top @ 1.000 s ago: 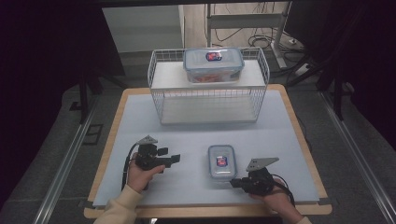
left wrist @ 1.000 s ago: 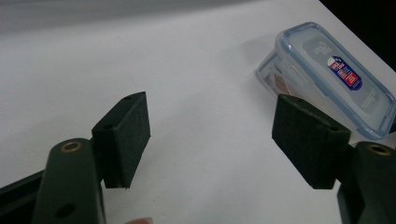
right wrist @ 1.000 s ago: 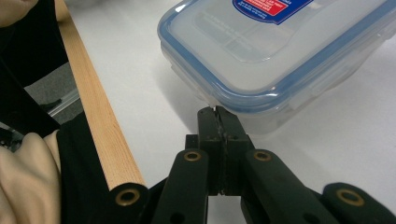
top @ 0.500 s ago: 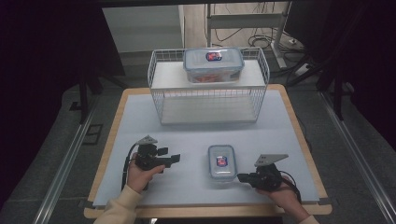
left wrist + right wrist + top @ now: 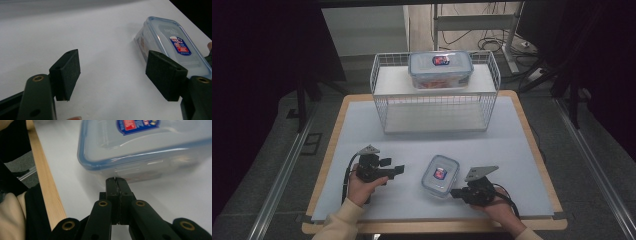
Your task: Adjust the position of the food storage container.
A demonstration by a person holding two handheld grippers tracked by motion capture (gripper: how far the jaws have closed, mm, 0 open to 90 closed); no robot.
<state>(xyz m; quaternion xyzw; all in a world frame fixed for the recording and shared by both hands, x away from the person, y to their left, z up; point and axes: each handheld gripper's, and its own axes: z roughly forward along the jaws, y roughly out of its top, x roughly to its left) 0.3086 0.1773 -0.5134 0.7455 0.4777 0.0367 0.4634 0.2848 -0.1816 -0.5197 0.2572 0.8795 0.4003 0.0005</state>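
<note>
Right tongs (image 5: 116,181) pressed together at the container (image 5: 440,175), its red-blue label (image 5: 440,173) unreadable; left tongs (image 5: 120,75) spread.

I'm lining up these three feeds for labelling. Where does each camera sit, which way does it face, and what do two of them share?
High view: above the person's side, facing forward and down on the table and wire basket; both hands and forearms show.
Left gripper view: rides the left tool, facing across the table; its open jaws show.
Right gripper view: rides the right tool, facing the small container's side; its shut jaws show.
Shared: all three see that small container.
</note>
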